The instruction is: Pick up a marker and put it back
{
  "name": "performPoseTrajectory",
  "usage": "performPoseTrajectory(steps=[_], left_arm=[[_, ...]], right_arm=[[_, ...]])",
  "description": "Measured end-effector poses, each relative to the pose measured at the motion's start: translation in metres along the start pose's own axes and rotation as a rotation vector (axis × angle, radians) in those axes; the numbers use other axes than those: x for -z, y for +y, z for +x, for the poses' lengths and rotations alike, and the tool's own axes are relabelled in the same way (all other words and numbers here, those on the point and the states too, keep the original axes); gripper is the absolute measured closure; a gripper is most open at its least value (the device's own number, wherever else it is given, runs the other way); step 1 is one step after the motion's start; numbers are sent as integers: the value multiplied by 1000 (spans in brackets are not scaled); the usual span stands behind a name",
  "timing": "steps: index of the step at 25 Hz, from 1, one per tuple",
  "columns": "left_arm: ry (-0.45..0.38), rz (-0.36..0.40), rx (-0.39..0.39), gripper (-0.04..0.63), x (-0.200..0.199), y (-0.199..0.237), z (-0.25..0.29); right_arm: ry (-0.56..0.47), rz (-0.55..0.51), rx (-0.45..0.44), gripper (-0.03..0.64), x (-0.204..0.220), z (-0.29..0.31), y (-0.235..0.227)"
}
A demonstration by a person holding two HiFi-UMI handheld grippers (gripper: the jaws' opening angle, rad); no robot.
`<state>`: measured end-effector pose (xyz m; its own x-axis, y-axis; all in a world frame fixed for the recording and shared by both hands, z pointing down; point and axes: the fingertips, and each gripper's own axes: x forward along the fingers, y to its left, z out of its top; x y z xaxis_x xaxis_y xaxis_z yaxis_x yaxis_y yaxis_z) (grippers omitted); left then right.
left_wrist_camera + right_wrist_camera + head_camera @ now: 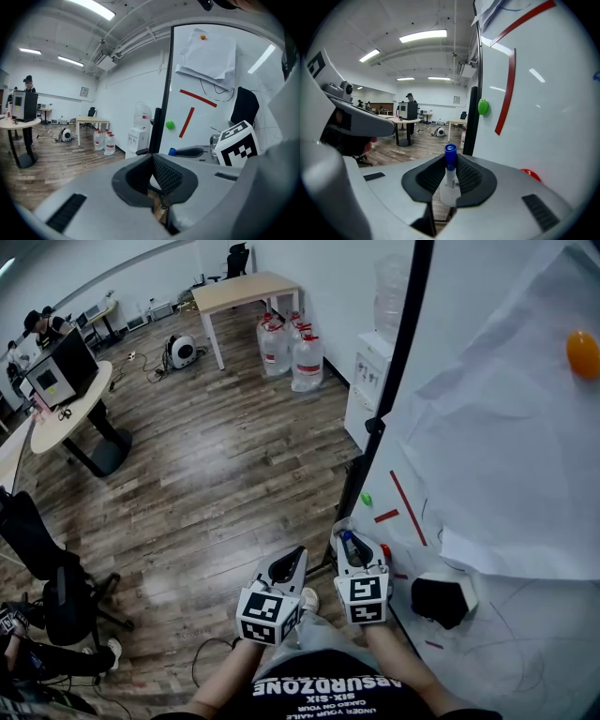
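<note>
**Item: marker [449, 176], blue cap.** Stands upright between the pads of your right hand-held gripper [449, 183]. The jaws are closed on its white barrel and the cap juts out past the tips. It is carried just beside the lower edge of the whiteboard [506, 474], off any resting place.

**Item: left hand-held gripper [157, 183].** The jaws are drawn together with nothing between them. It is held beside the right one, clear of the board.

**Nearby:** a red-capped object [385, 549] is at the board's lower edge, just beside your right hand. A black eraser [441, 599] lies farther along, and a green magnet [483, 107] is higher up on the board.

**Hazards, as judged:**
- The grip takes the barrel over a short stretch, so touching the cap to the board or ledge could swing the marker in the pads.
- The barrel is round; if you let go before it rests flat, it may roll off to the floor.
- The red-capped object is close, and a crowded approach could knock it loose.
- The ledge itself cannot be made out clearly; look for it before opening.
</note>
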<state>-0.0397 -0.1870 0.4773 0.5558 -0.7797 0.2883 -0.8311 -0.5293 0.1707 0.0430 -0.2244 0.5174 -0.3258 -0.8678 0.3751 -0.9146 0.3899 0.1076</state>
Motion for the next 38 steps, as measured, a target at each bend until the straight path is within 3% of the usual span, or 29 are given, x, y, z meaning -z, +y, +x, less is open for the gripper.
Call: performPoseTrajectory(steps=[38], left_arm=[[-3, 11, 9, 588, 3, -9, -8]], right_arm=[[41, 10, -24, 552, 24, -12, 13]])
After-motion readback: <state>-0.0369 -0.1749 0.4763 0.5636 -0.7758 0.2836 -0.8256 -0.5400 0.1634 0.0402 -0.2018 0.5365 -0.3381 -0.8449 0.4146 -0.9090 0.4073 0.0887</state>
